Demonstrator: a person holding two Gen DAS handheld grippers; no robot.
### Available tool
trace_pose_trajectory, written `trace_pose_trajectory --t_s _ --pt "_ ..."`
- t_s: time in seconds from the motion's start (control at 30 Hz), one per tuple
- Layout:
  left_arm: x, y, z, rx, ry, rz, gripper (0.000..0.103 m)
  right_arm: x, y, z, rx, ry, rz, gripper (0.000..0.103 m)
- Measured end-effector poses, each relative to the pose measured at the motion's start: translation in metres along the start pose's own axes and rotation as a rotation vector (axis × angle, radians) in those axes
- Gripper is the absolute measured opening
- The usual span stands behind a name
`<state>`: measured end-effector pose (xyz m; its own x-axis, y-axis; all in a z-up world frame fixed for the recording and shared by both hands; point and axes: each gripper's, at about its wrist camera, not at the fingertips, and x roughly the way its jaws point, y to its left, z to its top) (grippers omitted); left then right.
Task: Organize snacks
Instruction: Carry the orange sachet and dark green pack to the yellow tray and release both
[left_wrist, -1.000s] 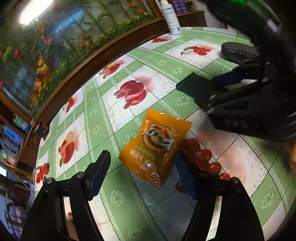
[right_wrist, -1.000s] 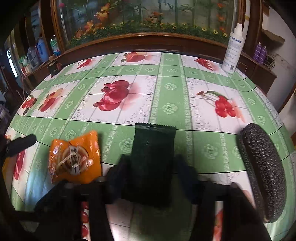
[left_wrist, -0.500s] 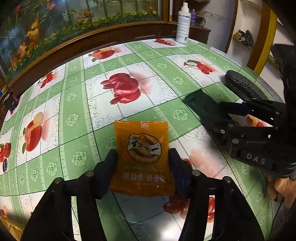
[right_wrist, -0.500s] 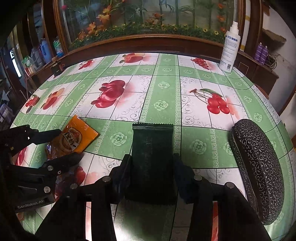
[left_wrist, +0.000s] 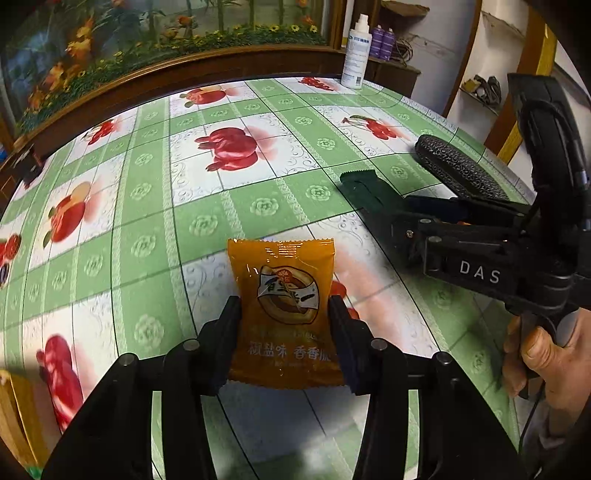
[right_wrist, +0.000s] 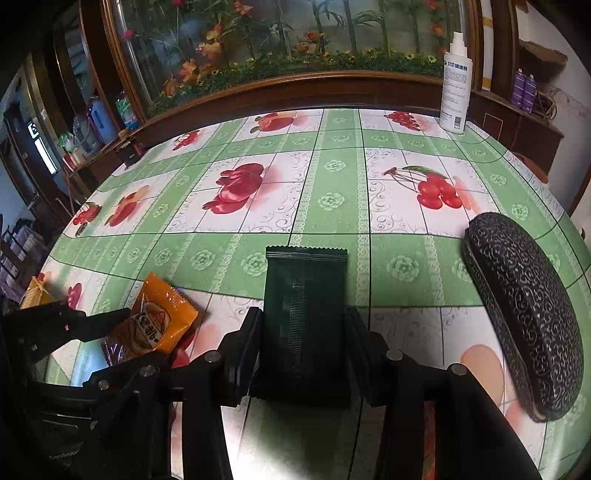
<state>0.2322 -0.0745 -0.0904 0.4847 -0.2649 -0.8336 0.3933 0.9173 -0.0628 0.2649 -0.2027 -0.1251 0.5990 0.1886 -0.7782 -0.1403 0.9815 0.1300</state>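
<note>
My left gripper is shut on an orange snack packet, gripping its two sides; the packet stands lifted above the green fruit-print tablecloth. The packet also shows at the lower left of the right wrist view. My right gripper is shut on a dark green snack packet, held by its sides. In the left wrist view the green packet sticks out of the right gripper at the right.
A black patterned glasses case lies on the table at the right. A white spray bottle stands at the far edge. A wooden-framed aquarium runs behind the table. Another orange packet lies at the far left edge.
My left gripper has closed on the orange packet, which turned upright between the fingers and lifted. The right gripper keeps holding the green packet, nearly still.
</note>
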Motion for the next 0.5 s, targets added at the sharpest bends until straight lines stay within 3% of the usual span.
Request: trace_pose_trajectory --t_s 0.27,0.5 --pt "-0.039 0.01 -0.032 -0.12 -0.05 0.021 0.045 -0.036 0.017 -0.019 0.009 -0.03 0.088 0.046" --pt "-0.081 0.024 -0.067 -0.214 -0.101 0.127 0.045 -0.067 0.046 -0.043 0.009 -0.046 0.179 0.046"
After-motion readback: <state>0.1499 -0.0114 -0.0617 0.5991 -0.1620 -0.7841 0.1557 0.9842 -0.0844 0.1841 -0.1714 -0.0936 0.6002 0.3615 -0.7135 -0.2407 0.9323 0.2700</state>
